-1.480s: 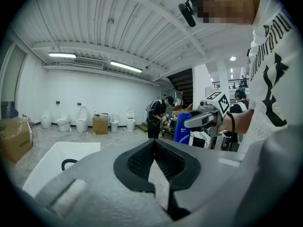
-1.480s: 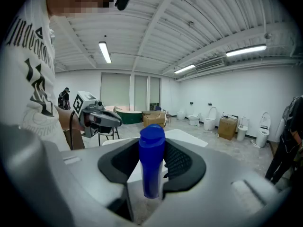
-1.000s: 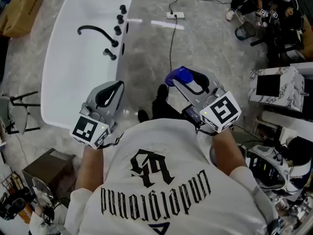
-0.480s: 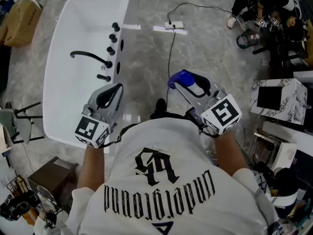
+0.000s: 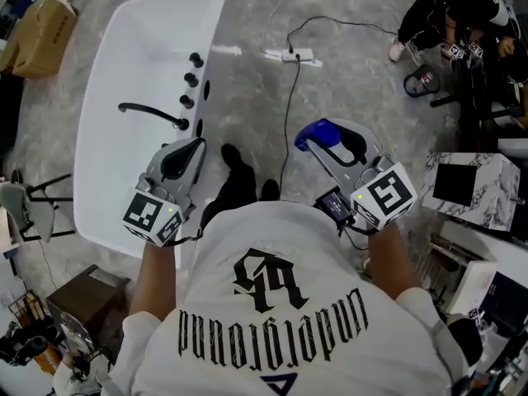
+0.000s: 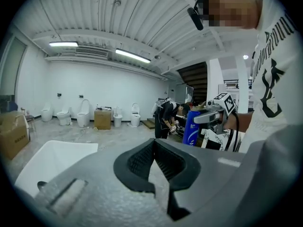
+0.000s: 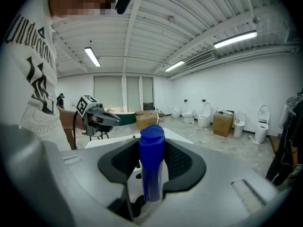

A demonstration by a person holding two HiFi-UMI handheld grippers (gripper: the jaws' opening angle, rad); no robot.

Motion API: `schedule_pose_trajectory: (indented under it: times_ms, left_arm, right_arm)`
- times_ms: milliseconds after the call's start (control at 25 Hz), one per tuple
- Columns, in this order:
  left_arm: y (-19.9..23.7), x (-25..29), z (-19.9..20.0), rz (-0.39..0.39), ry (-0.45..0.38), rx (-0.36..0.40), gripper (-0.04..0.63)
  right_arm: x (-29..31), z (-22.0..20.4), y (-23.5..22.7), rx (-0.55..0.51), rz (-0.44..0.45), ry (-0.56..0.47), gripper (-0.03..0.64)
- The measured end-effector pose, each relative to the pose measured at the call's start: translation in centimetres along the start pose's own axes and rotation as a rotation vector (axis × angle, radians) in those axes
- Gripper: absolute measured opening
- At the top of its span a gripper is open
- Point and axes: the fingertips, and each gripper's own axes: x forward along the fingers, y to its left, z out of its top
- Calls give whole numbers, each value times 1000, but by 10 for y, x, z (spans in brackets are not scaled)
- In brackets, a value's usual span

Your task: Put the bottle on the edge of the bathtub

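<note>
Showing the right claw (image 5: 332, 139) closed on the bottle (image 5: 317, 132), its ribbed black pads pressing both sides of the neck just below the cap. The bottle stands upright between the pads, over the floor (image 5: 247, 97) and well to the right of the bathtub (image 5: 136, 52). It is smooth blue plastic with a rounded cap. The left gripper view shows a label on its body, with print too small to read. The left claw (image 5: 185, 157) hangs just above the tub's near right rim. Its tips meet, its pads enclose an empty diamond-shaped gap, and it holds nothing.

The bathtub is glossy white and long, with rounded corners. A curved black tap (image 5: 153, 111) and a row of black knobs (image 5: 192, 79) sit along its right edge. The floor is grey and marbled, and a thin black cable (image 5: 289, 106) runs across it.

The head view shows only the bottle's cap and shoulder, since the claw's grey shell covers the rest. In the right gripper view the bottle's base is lost between the pads. The person's white printed shirt (image 5: 272, 304) hides the near floor.
</note>
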Motion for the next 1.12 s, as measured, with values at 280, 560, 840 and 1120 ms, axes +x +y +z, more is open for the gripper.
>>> schedule_pose_trajectory:
  times_ms: [280,560,840,1120]
  left_arm:
    - [32,37,8,-24,8,-6,6]
    - [83,72,12,-34,14,-21,6]
    - [174,86,34,-24,0,-19,6]
    - [258,81,52,-2,-19,14,6]
  right_arm:
    - [25,3,-31,12,-18,9,152]
    - [67,15,-73,14,-35,15,152]
    - [144,41,-106,30,-34,42,152]
    - [218,68,-128,23,-62,43,152]
